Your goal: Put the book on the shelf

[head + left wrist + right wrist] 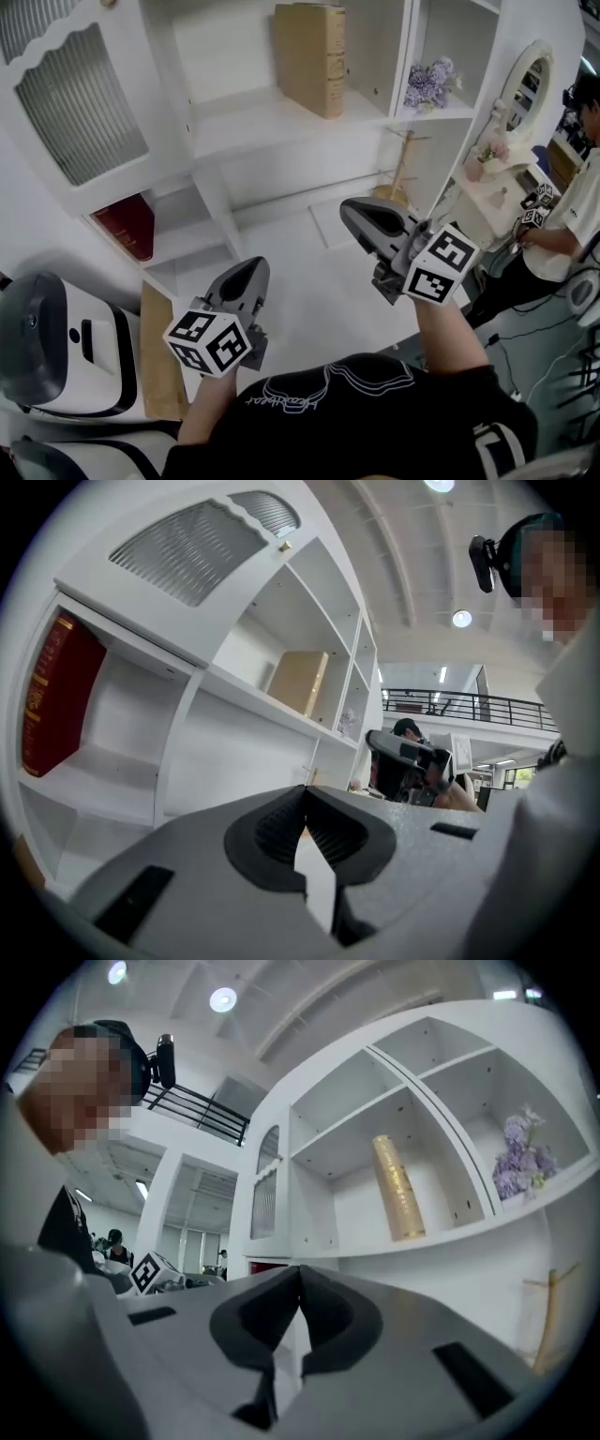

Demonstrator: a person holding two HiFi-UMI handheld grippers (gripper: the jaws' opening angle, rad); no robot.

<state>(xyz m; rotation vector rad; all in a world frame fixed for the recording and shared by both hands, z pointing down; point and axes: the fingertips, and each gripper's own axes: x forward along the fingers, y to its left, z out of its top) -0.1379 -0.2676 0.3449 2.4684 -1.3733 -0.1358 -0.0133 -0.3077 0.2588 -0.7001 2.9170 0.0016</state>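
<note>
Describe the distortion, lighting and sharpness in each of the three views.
Head view: even, soft light, little distortion, tan book sharp. Left gripper view: strong fisheye with black corners, shelf bowed, ceiling lamp glaring, red book clear. Right gripper view: same fisheye curve, round ceiling light blown out, purple flowers slightly soft.

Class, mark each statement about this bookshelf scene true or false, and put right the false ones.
1. The tan book stands upright on the white shelf. True.
2. The right gripper is holding the tan book. False: its jaws are together with nothing between them.
3. The purple flowers sit in the section to the right of the tan book. True.
4. The red book lies on the floor. False: it stands in a lower section at the left of the shelf unit.
5. The left gripper has its jaws wide apart. False: they are closed and empty.
</note>
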